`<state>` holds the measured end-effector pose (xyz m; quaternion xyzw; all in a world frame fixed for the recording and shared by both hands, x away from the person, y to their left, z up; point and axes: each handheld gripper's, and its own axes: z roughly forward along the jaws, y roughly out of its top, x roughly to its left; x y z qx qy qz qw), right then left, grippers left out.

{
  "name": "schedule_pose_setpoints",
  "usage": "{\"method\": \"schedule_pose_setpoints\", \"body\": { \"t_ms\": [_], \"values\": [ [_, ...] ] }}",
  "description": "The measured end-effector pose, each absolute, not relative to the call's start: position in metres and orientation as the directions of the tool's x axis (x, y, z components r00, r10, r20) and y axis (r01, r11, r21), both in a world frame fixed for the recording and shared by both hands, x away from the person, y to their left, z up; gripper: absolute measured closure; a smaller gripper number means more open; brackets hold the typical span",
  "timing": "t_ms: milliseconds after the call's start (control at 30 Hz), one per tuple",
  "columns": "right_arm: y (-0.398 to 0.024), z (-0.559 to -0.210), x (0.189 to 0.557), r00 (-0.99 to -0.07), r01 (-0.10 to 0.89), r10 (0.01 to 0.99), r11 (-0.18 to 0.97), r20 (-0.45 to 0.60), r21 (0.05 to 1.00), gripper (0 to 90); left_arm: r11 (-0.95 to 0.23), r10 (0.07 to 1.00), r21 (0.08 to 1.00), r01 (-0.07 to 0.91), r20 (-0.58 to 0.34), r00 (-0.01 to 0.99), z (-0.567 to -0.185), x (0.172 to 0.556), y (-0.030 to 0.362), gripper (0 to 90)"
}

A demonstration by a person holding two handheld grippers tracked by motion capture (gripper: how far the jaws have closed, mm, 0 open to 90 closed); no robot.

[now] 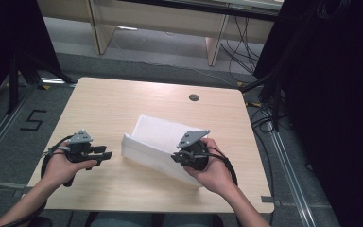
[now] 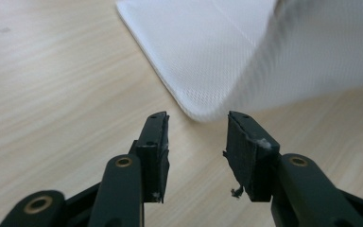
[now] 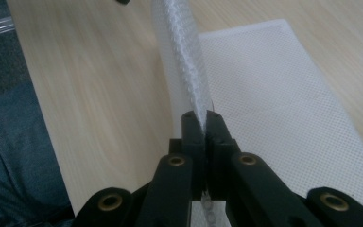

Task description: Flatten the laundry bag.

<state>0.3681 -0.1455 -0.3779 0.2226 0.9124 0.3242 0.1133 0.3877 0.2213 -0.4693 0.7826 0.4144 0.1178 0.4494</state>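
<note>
Right gripper [image 3: 203, 118]: we see its jaws clamped tight on an edge of the white mesh cloth [image 3: 274, 94]. The pinched edge stands up from between the pads and curves away as a raised fold. The rest of the cloth lies flat on the table [image 3: 99, 85] to the right of the jaws in the right gripper view.

Left gripper [image 2: 196, 137]: jaws partly apart, nothing between them. The pads are bare and touch nothing. A rounded corner of the cloth [image 2: 203, 47] sits just past the tips, close but clear of both pads. A lifted flap of it hangs blurred at the upper right of that view.

From the high view we see the cloth [image 1: 158, 135] mid-table, nearer the right side, one part raised toward the right gripper [image 1: 182, 153]. The left gripper [image 1: 105, 155] is just beside the cloth's left edge, pointing at it. The right hand [image 1: 215, 172] is over the cloth's near corner. The left hand [image 1: 64, 165] is over bare table [image 1: 113, 101], near the front left.

A round hole [image 1: 194, 97] sits in the tabletop toward the far edge, well apart from the cloth.
</note>
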Motion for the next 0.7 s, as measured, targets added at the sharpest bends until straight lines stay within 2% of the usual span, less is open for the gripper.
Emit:
{"method": "schedule_pose_setpoints", "body": {
  "t_ms": [100,133,167,333,700],
  "values": [
    [-0.144,-0.38,0.367,-0.881,0.319,0.468,0.698,-0.071,0.641,89.7,-0.231,0.766,0.819,0.525,-0.179,0.617,-0.465,0.389,0.224,58.3],
    [-0.143,-0.381,0.364,-0.873,0.349,0.485,0.692,-0.05,0.632,89.7,-0.234,0.767,0.82,0.522,-0.174,0.617,-0.466,0.389,0.224,58.3],
    [-0.143,-0.383,0.365,-0.884,0.321,0.463,0.698,-0.062,0.64,89.7,-0.236,0.767,0.819,0.524,-0.174,0.618,-0.467,0.39,0.223,58.2],
    [-0.142,-0.389,0.359,-0.889,0.344,0.457,0.7,-0.023,0.626,89.7,-0.24,0.775,0.811,0.533,-0.17,0.608,-0.47,0.391,0.222,57.8],
    [-0.137,-0.404,0.347,-0.915,0.328,0.402,0.727,0.012,0.604,89.7,-0.241,0.77,0.808,0.537,-0.177,0.613,-0.474,0.391,0.218,57.3]
  ]
}}
